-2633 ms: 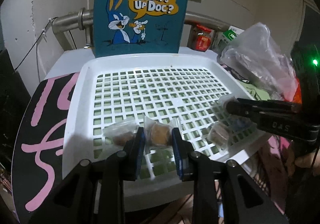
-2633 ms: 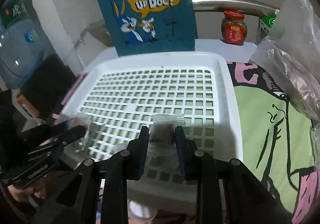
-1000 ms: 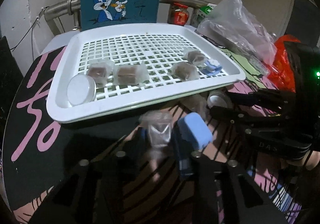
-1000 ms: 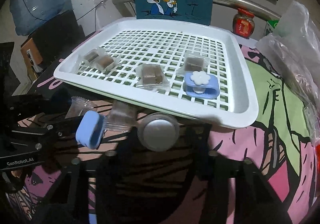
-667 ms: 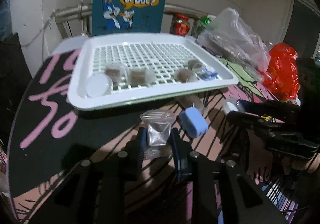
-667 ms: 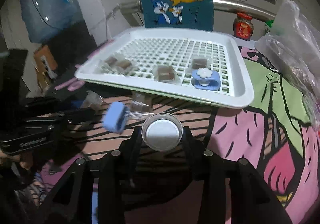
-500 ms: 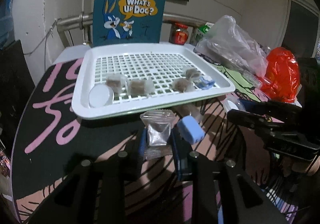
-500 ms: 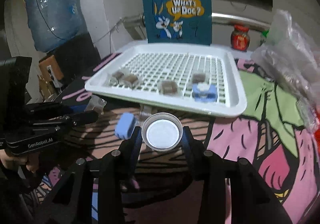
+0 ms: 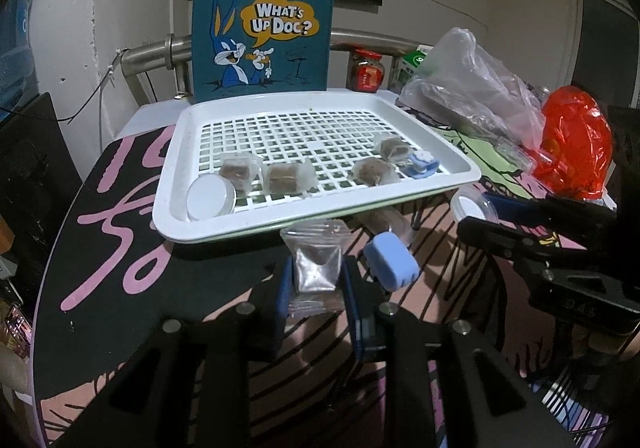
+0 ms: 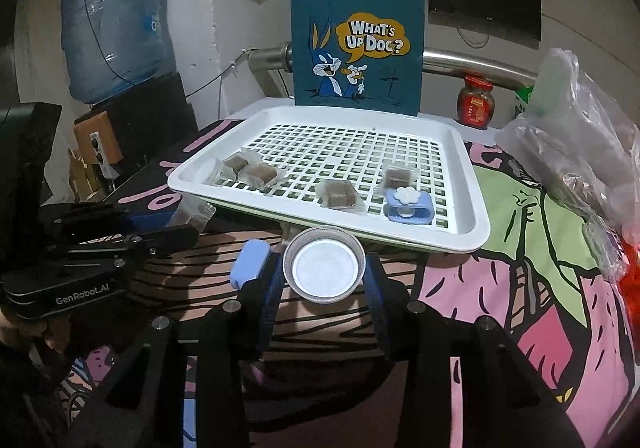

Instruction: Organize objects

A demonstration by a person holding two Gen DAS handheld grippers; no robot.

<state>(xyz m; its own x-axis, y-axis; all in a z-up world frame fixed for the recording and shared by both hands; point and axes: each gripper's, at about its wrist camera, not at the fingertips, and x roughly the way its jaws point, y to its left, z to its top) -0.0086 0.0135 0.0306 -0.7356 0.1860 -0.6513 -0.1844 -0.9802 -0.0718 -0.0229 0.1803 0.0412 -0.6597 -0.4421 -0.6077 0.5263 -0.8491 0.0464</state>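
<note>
Both grippers carry items just near of the white tray [image 9: 172,176] on the patterned worktop [image 9: 120,288].

A blue cartoon bag [image 9: 262,28] stands at the tray's far edge, clear plastic bags [image 9: 468,88] to the right. The left gripper [image 9: 316,280] pinches a clear packet [image 9: 316,264]; the right gripper [image 10: 324,276] clamps a round lidded tub [image 10: 323,266]. A loose blue clip [image 9: 390,260] lies between them, near wrapped snacks [image 9: 286,178] on the tray.
</note>
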